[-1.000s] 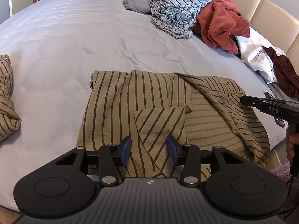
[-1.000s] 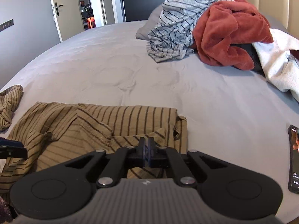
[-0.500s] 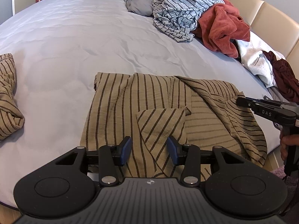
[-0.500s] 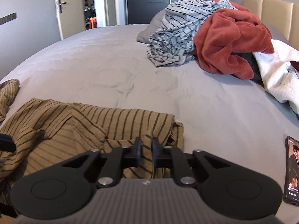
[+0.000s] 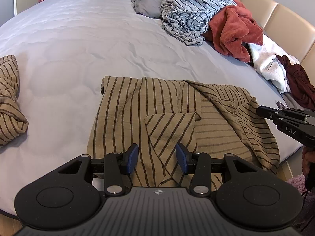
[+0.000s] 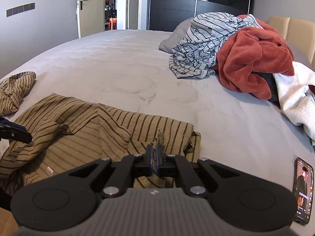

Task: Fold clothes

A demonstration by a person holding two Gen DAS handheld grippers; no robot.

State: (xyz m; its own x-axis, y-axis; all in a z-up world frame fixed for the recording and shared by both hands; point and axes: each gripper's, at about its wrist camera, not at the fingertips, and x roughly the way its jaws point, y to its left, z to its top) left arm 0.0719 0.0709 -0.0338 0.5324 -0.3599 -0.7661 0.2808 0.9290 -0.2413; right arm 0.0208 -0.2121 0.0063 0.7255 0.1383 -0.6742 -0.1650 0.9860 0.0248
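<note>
Right gripper (image 6: 154,155) pinches shut on the half-folded tan striped shirt's (image 5: 157,122) edge; left gripper (image 5: 157,158) hangs half-open, empty. Beyond them, a clothes pile (image 6: 236,55) awaits folding.

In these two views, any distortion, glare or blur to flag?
Left wrist: strong fisheye bend, dark corners; shirt sharp, evenly lit. Right wrist: same bend; wardrobe throws reflections, doorway bright; phone squeezed at the edge.
</note>
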